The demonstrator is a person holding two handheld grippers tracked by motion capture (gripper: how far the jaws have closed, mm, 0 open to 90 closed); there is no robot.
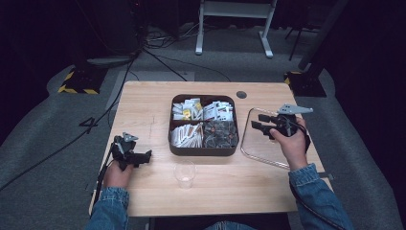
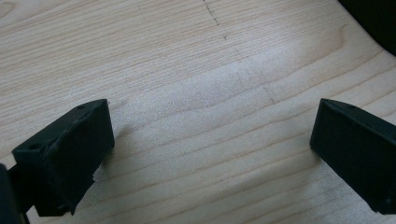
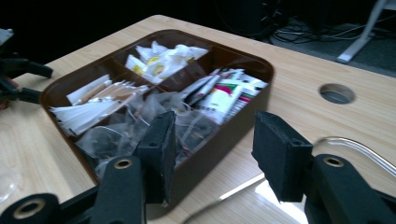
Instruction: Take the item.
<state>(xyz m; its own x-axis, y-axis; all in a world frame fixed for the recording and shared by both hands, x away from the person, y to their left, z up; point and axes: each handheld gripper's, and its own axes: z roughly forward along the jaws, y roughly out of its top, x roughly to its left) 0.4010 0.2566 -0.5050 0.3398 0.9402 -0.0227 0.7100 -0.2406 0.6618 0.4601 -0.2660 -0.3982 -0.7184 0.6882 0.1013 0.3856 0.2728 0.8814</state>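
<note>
From the high view, a brown box (image 1: 203, 149) with four compartments sat in the middle of the wooden table (image 1: 143, 103), packed with white sachets, paper packets and clear wrapped bags. Just right of it lay a clear lid (image 1: 253, 153) with rounded corners, and the right gripper (image 1: 261, 122) hovered over that lid, pointing toward the box, its jaws parted with nothing between them. A clear plastic cup (image 1: 185, 173) stood upright near the front edge, just in front of the box. The left gripper (image 1: 143, 158) rested low on the table to the left of the cup, well apart from the box.

In the left gripper view, the two black jaws stood wide apart over bare wood grain, holding nothing.

In the right gripper view, the jaws stood partway open and empty, aimed at the near corner of the box (image 3: 219, 140). Crinkled clear bags filled the nearest compartment, red-and-green printed packets the next, yellow-marked white sachets the far one, and slim paper sticks the left one. The curved rim of the lid (image 3: 359, 148) gleamed at lower right.
</note>
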